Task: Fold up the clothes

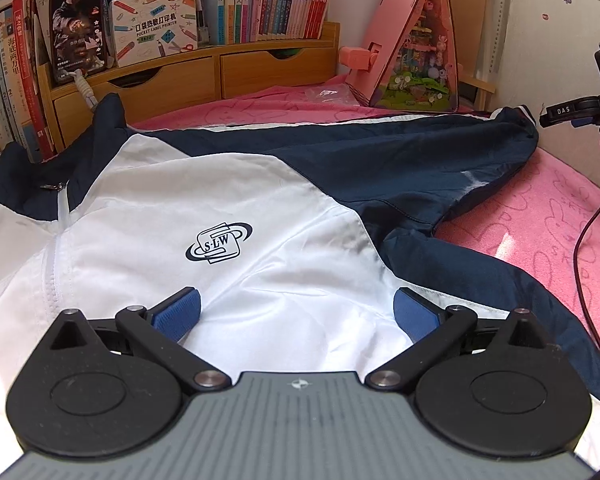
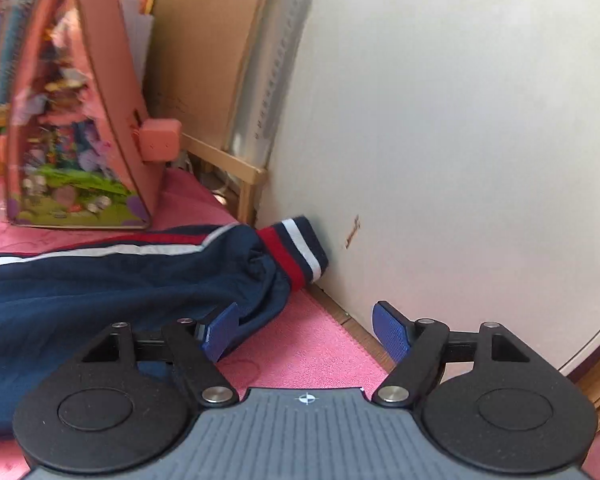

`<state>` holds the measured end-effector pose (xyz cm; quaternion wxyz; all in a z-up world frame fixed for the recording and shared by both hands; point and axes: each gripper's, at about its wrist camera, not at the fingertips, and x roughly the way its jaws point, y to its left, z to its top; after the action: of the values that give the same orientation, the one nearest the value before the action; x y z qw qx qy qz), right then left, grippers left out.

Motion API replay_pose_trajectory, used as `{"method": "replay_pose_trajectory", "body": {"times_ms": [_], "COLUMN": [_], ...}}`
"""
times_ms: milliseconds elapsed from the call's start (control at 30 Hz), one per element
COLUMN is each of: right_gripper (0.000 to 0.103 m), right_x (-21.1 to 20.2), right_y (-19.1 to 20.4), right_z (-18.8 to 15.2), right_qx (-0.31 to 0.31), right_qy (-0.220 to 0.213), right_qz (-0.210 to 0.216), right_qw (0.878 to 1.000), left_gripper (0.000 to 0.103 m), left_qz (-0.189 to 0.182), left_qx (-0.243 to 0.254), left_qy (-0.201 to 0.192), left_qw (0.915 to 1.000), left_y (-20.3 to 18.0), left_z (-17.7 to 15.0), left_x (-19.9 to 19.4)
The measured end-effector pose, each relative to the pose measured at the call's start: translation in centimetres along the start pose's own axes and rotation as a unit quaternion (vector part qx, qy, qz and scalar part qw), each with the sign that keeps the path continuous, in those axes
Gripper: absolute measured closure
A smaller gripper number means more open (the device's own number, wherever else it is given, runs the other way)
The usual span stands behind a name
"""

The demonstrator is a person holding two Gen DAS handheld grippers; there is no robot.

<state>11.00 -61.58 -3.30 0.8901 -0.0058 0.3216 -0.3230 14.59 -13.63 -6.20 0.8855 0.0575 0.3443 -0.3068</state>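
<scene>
A white and navy jacket (image 1: 236, 216) with an S·L·W logo lies front up on the pink blanket (image 1: 556, 224). Its navy sleeve (image 1: 420, 152) stretches to the right. My left gripper (image 1: 296, 312) is open just above the white chest, holding nothing. In the right wrist view the same sleeve (image 2: 112, 292) lies flat, ending in a red, white and navy striped cuff (image 2: 300, 252) against the wall. My right gripper (image 2: 304, 332) is open low over the blanket beside the sleeve end, its left pad at the sleeve's edge. It also shows in the left wrist view (image 1: 580, 112) at far right.
A wooden drawer shelf (image 1: 204, 76) with books and a phone (image 1: 78, 24) stands behind the jacket. A pink triangular toy box (image 1: 412, 48) sits at the back, also in the right wrist view (image 2: 76, 120). A white wall (image 2: 460, 140) borders the right side. A black cable (image 1: 588, 232) crosses the blanket.
</scene>
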Motion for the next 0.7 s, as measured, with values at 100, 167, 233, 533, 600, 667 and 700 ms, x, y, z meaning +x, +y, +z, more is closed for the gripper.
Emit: {"method": "replay_pose_trajectory", "body": {"times_ms": [100,167,233,533,600,667,700], "right_gripper": [0.027,0.016,0.006,0.002,0.008,0.019,0.035], "right_x": [-6.0,-9.9,-13.1,-24.6,-26.6,-27.3,-27.2], "right_y": [1.1,3.0,5.8,32.1,37.6,41.1,42.3], "right_z": [1.5,2.7,3.4,-1.5,-4.4,-6.8,-7.8], "right_qx": [-0.014,-0.026,-0.049,-0.22,-0.266,-0.293,-0.303], "right_qy": [-0.062,-0.095,-0.11,-0.059,-0.061,-0.057,-0.047], "right_qz": [0.094,0.195,0.295,0.559,0.56,0.561,0.565], "right_qw": [0.994,0.976,0.948,0.798,0.783,0.772,0.766], "left_gripper": [0.0,0.0,0.0,0.0,0.0,0.0,0.0], "left_qz": [-0.015,0.004,0.033,0.084,0.083,0.088,0.094], "left_qx": [-0.036,-0.064,-0.089,-0.078,-0.112,-0.163,-0.193], "left_qy": [-0.015,-0.026,-0.026,-0.01,-0.034,-0.064,-0.08], "left_qw": [0.9991,0.9976,0.9951,0.9934,0.9897,0.9806,0.9735], "left_y": [2.4,4.4,6.1,3.0,3.8,5.7,7.0], "left_z": [-1.1,-2.4,-4.2,-12.7,-13.3,-14.0,-14.4], "left_x": [-4.1,-7.4,-10.2,-17.1,-19.0,-21.2,-22.3]}}
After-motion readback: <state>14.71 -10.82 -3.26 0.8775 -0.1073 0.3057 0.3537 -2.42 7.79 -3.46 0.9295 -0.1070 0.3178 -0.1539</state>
